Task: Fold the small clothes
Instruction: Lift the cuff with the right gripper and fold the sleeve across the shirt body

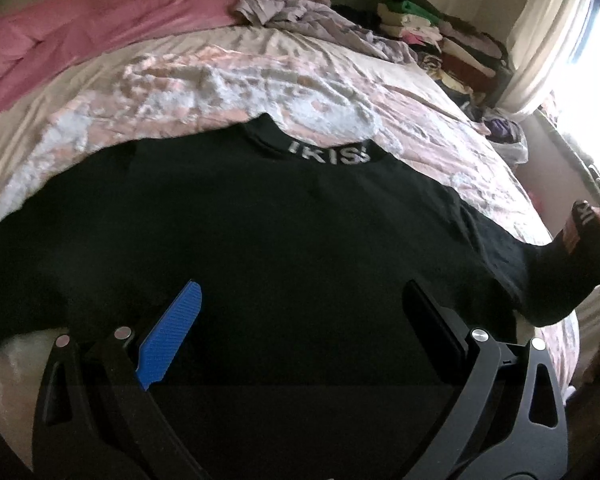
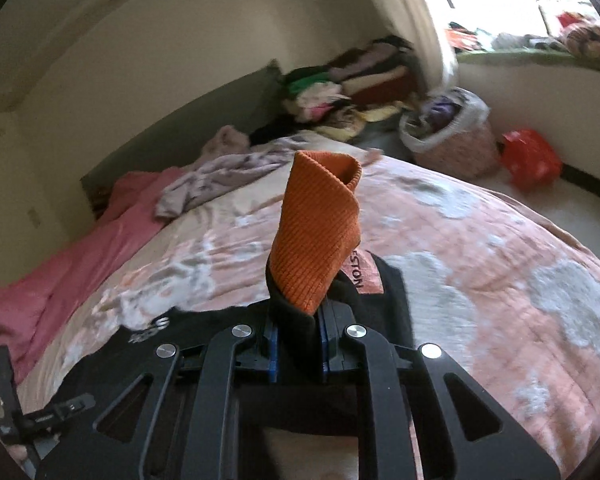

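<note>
- Left gripper point(image 1: 300, 300) hangs low over the black shirt point(image 1: 260, 232), pointing toward its collar; its fingers point(image 1: 176, 328) are spread wide apart, gripping nothing.
- Shirt lies flat on the bed point(image 1: 440, 120), collar lettering facing up, one sleeve point(image 1: 540, 264) pulled up off the quilt at the right edge of the left view.
- Right gripper point(image 2: 296, 332) is raised above the bed, pointing across it; its fingers are clenched on the black sleeve fabric.
- Orange cuff point(image 2: 320, 224) stands upright out of those fingers, curled open at the top.
- Pink blanket point(image 1: 80, 28) and a clothes pile point(image 2: 340, 80) sit at the far end of the bed.
</note>
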Demonstrator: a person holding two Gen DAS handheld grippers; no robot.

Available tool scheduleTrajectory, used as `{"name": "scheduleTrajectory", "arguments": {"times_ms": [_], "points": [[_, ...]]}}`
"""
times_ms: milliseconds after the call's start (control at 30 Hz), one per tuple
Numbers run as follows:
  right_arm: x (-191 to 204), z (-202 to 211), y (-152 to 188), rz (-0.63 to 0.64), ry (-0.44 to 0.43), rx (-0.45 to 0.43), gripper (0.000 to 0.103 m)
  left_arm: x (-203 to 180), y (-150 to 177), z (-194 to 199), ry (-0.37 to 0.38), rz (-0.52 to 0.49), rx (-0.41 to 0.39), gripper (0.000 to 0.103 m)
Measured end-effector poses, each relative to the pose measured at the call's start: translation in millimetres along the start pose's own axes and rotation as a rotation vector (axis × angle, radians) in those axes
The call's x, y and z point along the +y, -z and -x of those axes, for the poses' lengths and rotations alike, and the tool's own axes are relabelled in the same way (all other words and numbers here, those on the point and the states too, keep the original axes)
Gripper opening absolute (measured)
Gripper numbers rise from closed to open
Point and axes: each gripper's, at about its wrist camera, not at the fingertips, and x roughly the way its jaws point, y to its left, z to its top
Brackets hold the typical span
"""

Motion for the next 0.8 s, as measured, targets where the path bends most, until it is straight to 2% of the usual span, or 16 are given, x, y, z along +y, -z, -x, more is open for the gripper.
{"name": "scheduleTrajectory", "arguments": {"times_ms": [433, 633, 800], "points": [[125.2, -20.4, 2.8, 0.172, -0.158, 0.069, 0.013, 31.6, -10.2, 22.4, -0.026, 0.054, -0.036, 0.095], [167.9, -30.4, 23.3, 0.26, -0.215, 0.115, 0.013, 52.2, -12.7, 27.2, -0.021, 0.112, -0.041, 0.095], [194.7, -47.5, 47.7, 0.323, -0.229, 0.168, 0.013, 69.8, -11.9, 23.8, -0.023, 0.159, -0.027, 0.095]]}}
